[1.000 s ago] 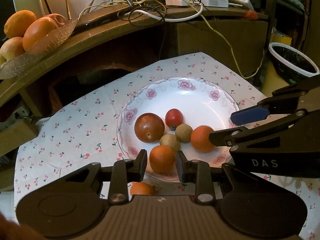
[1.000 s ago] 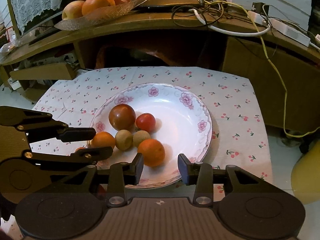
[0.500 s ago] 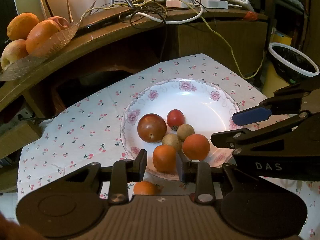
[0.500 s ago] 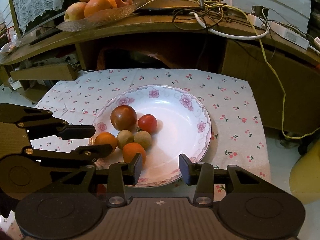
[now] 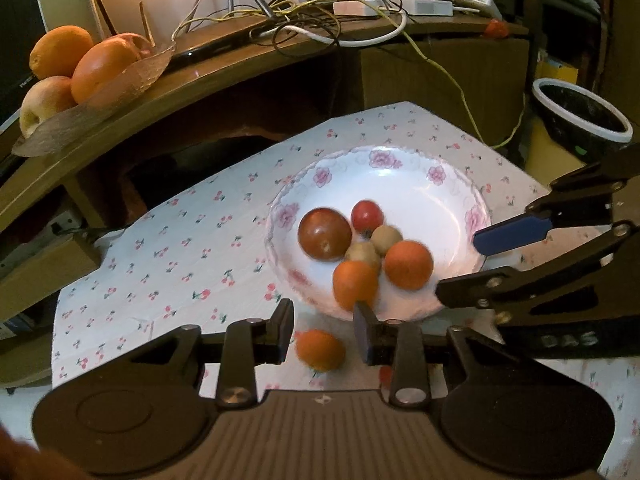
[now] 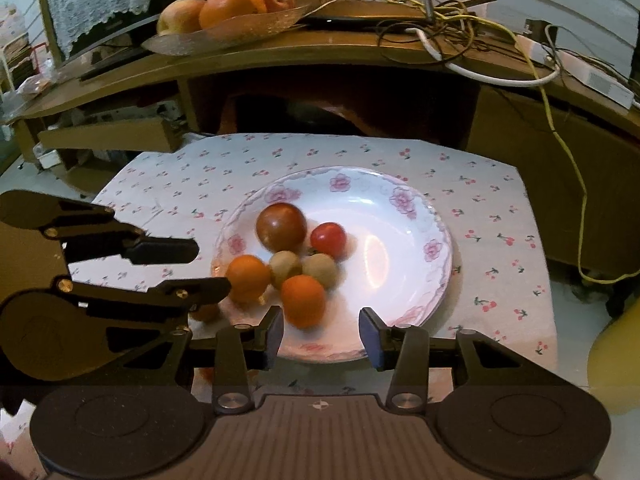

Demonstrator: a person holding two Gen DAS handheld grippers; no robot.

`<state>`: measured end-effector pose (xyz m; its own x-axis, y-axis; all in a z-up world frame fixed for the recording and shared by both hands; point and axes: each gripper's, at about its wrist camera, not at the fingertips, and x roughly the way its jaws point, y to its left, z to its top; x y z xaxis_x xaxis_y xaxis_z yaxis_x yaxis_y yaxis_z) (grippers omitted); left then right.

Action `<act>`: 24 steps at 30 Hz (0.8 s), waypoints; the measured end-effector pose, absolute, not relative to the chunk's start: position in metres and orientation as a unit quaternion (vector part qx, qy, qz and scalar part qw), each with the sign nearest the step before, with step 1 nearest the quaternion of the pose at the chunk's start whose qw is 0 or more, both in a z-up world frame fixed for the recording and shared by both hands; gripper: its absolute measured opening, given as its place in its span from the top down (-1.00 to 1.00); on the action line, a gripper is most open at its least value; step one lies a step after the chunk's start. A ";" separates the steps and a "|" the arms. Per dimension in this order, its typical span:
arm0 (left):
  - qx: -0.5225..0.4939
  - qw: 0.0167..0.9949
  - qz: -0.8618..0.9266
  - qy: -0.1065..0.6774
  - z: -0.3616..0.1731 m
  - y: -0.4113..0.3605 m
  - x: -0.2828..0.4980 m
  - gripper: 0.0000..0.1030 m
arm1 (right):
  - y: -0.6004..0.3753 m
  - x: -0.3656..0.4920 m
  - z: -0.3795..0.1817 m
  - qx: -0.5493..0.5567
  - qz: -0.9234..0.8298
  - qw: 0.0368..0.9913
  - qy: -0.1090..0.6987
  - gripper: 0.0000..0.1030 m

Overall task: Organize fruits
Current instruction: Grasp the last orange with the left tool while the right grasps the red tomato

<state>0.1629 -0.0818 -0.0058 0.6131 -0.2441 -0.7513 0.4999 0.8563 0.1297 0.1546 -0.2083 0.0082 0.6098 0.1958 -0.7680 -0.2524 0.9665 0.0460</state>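
The left gripper (image 5: 323, 334) has its fingers spread wide with nothing between the pads. 1 small orange (image 5: 320, 350) lies on the cloth (image 5: 168, 248) in the gap between them, just outside the plate's near rim. The right gripper (image 6: 321, 334) is also spread wide and holds nothing; its left finger (image 6: 274, 330) stands close beside an orange in the plate, and the blur makes contact impossible to judge.

Beyond the fingers sits the plate (image 6: 400, 200), white with pink flowers round the rim, resting on the cherry-print cloth. In it, nearest, are 2 oranges (image 6: 303, 300), side by side. Behind them lie 2 small tan fruits (image 6: 320, 270), touching each other. Farther back are a large dark red tomato (image 6: 281, 227) and a smaller bright red tomato (image 6: 329, 240), close together. All 6 cluster in the plate's left half.

Farther off, a wooden shelf (image 6: 340, 50) carries a glass dish (image 6: 224, 36) of oranges and apples, with a tangle of cables (image 6: 448, 20) to its right. In the left view a dark bowl (image 5: 584, 114) with a white rim stands at the right, beyond the cloth.
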 end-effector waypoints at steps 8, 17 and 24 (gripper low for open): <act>0.181 0.871 -0.223 0.399 -0.015 -0.063 0.149 0.23 | -0.203 0.140 0.003 -0.027 0.156 0.883 0.443 0.12; 0.174 0.870 -0.218 0.406 -0.018 -0.046 0.148 0.22 | -0.184 0.136 -0.004 -0.028 0.191 0.868 0.457 0.11; 0.160 0.871 -0.220 0.410 -0.019 -0.041 0.150 0.22 | -0.164 0.144 -0.017 -0.039 0.207 0.857 0.471 0.11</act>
<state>0.1503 -0.0410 -0.0190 0.5672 -0.2515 -0.7843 0.5139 0.8522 0.0984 0.1442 -0.1635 -0.0170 0.4705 0.3181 -0.8231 -0.3912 0.9113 0.1285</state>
